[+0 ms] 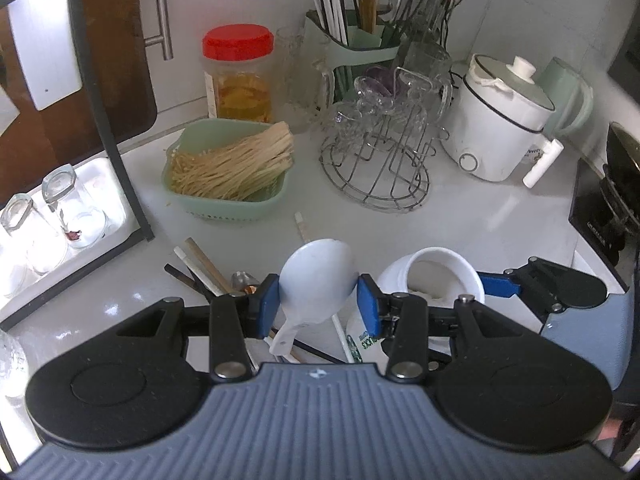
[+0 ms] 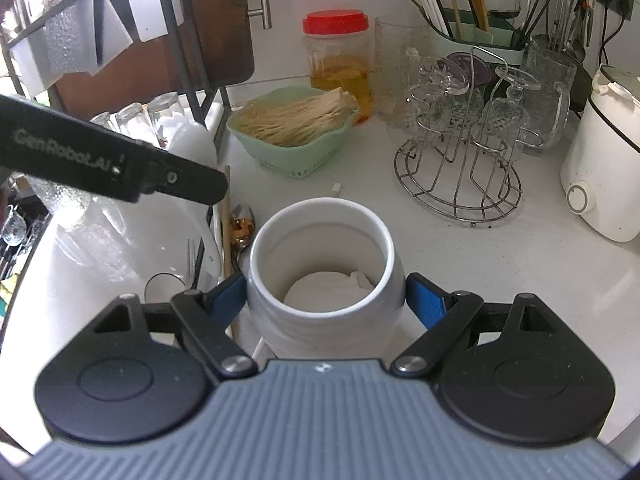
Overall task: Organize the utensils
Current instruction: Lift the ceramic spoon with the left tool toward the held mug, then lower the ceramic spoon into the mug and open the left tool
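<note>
At twelve o'clock from the left gripper [image 1: 318,300], a white spoon [image 1: 316,280] pinched by its bowl hangs above loose chopsticks [image 1: 200,268], while the right gripper [image 2: 326,300] clamps the white jar [image 2: 324,248] at three o'clock; the curved bowl risks slipping free.

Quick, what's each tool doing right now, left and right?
Left tool: closed on the white spoon.
Right tool: closed on the white jar.
</note>
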### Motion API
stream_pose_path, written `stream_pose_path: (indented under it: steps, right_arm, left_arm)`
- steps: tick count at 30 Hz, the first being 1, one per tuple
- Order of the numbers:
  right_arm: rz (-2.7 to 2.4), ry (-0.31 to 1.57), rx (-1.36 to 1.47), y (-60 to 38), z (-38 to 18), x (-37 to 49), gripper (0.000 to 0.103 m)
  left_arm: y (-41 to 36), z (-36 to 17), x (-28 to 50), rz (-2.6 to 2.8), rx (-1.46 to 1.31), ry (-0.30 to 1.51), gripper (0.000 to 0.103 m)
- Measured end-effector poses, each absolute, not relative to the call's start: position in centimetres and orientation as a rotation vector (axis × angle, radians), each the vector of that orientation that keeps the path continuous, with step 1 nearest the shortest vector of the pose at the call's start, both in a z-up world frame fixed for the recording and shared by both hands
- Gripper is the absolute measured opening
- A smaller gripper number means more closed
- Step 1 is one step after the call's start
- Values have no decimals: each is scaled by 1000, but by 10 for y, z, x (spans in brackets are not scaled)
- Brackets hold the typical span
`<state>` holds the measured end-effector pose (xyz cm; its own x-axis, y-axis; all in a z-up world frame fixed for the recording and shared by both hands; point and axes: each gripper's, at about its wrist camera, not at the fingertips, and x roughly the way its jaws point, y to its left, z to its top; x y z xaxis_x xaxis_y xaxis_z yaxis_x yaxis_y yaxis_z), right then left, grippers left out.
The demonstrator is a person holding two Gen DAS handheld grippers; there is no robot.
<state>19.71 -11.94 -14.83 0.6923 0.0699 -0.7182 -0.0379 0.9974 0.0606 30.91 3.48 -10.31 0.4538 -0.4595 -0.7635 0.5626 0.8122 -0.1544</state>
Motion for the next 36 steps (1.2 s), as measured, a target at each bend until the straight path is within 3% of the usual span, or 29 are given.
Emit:
stream_pose_path:
  steps: [17,36]
  right_arm:
    - [108,792,17,-120,-150,197,89]
    - [109,796,10,-119,-150,198,89]
  left_arm:
    - [41,-72,299,-572,66,862,47]
    - [30,14,295,-674,11,744,47]
